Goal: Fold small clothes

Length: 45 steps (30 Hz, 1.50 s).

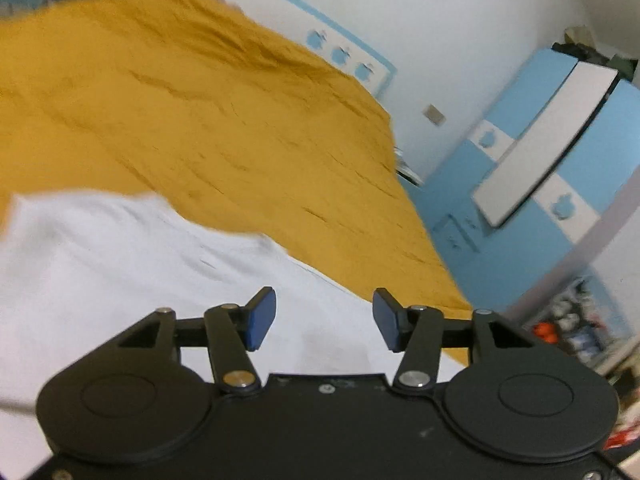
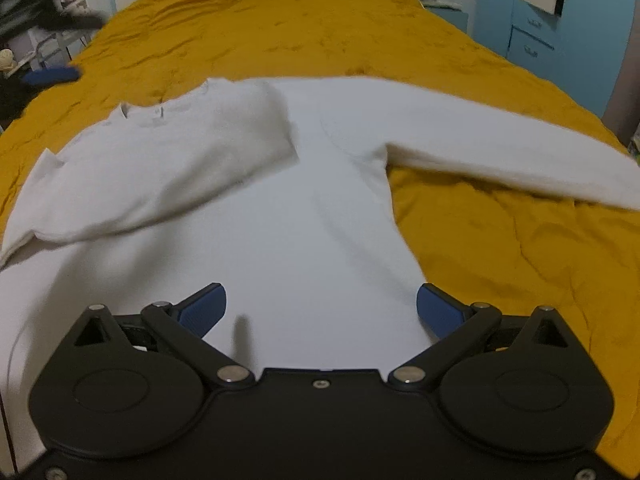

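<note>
Both grippers are sitting with jaws apart and gripping nothing: the left gripper (image 1: 324,319) is parted moderately, the right gripper (image 2: 320,312) is spreading noticeably wider.

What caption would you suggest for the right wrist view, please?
Open right gripper above the hem of a white long-sleeved top, one sleeve folded across, on a mustard bedspread.

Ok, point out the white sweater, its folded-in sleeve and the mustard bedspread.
white sweater (image 2: 320,232), right wrist view, centre of the body.
folded-in sleeve (image 2: 168,176), right wrist view, mid-sleeve.
mustard bedspread (image 2: 280,28), right wrist view, bare cloth beyond the collar.
</note>
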Tool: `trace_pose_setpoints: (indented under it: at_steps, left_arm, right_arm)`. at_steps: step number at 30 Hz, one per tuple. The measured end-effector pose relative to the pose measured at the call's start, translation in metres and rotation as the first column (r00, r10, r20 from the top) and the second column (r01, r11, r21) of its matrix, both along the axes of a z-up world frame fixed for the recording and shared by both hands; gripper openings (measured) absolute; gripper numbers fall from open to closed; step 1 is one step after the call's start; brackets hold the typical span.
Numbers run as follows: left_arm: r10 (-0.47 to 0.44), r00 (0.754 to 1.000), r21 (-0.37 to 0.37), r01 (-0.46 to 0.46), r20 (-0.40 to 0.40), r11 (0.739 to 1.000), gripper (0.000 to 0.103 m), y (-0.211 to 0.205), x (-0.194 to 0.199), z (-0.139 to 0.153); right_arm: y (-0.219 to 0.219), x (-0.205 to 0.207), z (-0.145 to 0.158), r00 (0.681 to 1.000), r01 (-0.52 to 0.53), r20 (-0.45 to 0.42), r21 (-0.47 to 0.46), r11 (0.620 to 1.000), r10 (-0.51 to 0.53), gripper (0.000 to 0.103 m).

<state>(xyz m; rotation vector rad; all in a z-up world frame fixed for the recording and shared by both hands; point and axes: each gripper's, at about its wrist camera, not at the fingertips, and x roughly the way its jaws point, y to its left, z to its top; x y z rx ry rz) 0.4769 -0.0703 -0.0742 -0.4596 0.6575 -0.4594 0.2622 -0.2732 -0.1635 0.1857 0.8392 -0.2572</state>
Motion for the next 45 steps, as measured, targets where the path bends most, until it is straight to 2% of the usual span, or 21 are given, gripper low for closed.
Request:
trace_pose_setpoints:
  at_steps: [2, 5, 7, 9, 12, 16, 18, 23, 25, 26, 27, 30, 35, 37, 41, 43, 45]
  left_arm:
    - [0.054, 0.998, 0.066, -0.055, 0.023, 0.996, 0.067, 0.033, -0.005, 0.003]
    - [0.126, 0.992, 0.157, -0.124, -0.003, 0.980, 0.067, 0.078, -0.008, -0.012]
    - [0.163, 0.986, 0.178, -0.153, -0.041, 0.972, 0.067, 0.101, -0.008, -0.027]
    - [0.187, 0.979, 0.167, -0.172, -0.077, 0.971, 0.067, 0.121, -0.010, -0.043]
    - [0.187, 0.978, 0.174, -0.170, -0.091, 0.970, 0.067, 0.132, -0.009, -0.062]
    - [0.162, 0.984, 0.213, -0.142, -0.079, 0.967, 0.069, 0.127, -0.006, -0.079]
    - [0.152, 0.984, 0.210, -0.131, -0.088, 0.969, 0.070, 0.134, -0.005, -0.081]
    - [0.145, 0.982, 0.219, -0.117, -0.118, 0.969, 0.070, 0.134, -0.011, -0.097]
    - [0.145, 0.981, 0.221, -0.114, -0.132, 0.969, 0.071, 0.133, -0.008, -0.105]
    - [0.147, 0.979, 0.224, -0.114, -0.138, 0.968, 0.071, 0.133, -0.007, -0.107]
    - [0.148, 0.979, 0.230, -0.112, -0.143, 0.967, 0.071, 0.132, -0.006, -0.110]
    - [0.150, 0.978, 0.247, -0.112, -0.143, 0.963, 0.071, 0.130, -0.005, -0.112]
    - [0.151, 0.980, 0.261, -0.113, -0.131, 0.959, 0.071, 0.131, -0.010, -0.107]
    - [0.145, 0.981, 0.262, -0.107, -0.128, 0.959, 0.071, 0.132, -0.011, -0.105]
    - [0.147, 0.979, 0.283, -0.103, -0.140, 0.954, 0.072, 0.130, -0.013, -0.109]
    - [0.143, 0.978, 0.282, -0.096, -0.151, 0.955, 0.073, 0.131, -0.014, -0.113]
    - [0.139, 0.978, 0.299, -0.088, -0.156, 0.950, 0.073, 0.130, -0.015, -0.116]
  right_arm:
    - [-0.001, 0.007, 0.006, 0.999, -0.016, 0.032, -0.007, 1.000, 0.016, 0.103]
    - [-0.011, 0.025, 0.013, 0.996, -0.012, 0.088, 0.025, 1.000, 0.010, 0.103]
    - [-0.023, 0.040, 0.013, 0.993, -0.003, 0.114, 0.126, 0.992, -0.011, 0.102]
    - [-0.035, 0.058, 0.009, 0.990, 0.023, 0.129, 0.229, 0.973, -0.054, 0.097]
    - [-0.043, 0.081, -0.001, 0.986, 0.073, 0.119, 0.332, 0.940, -0.118, 0.087]
    - [-0.048, 0.107, -0.022, 0.979, 0.159, 0.052, 0.417, 0.895, -0.198, 0.084]
    - [-0.049, 0.115, -0.030, 0.969, 0.215, 0.021, 0.426, 0.879, -0.247, 0.084]
    - [-0.043, 0.128, -0.037, 0.957, 0.252, 0.022, 0.428, 0.868, -0.289, 0.084]
    - [-0.039, 0.134, -0.037, 0.956, 0.257, 0.023, 0.408, 0.876, -0.291, 0.059]
    - [-0.035, 0.137, -0.036, 0.962, 0.242, 0.024, 0.391, 0.888, -0.273, 0.028]
    - [-0.036, 0.137, -0.035, 0.966, 0.228, 0.020, 0.393, 0.891, -0.256, 0.011]
    - [-0.037, 0.136, -0.030, 0.966, 0.226, 0.026, 0.409, 0.884, -0.258, 0.008]
    - [-0.042, 0.119, -0.008, 0.962, 0.199, 0.101, 0.377, 0.904, -0.254, 0.007]
    - [-0.050, 0.111, -0.003, 0.957, 0.204, 0.113, 0.388, 0.899, -0.266, 0.007]
    - [-0.058, 0.108, -0.016, 0.956, 0.243, 0.072, 0.355, 0.903, -0.285, 0.007]
    - [-0.064, 0.104, -0.030, 0.950, 0.273, 0.036, 0.386, 0.881, -0.310, 0.006]
    - [-0.068, 0.103, -0.039, 0.955, 0.258, 0.030, 0.403, 0.878, -0.295, 0.007]
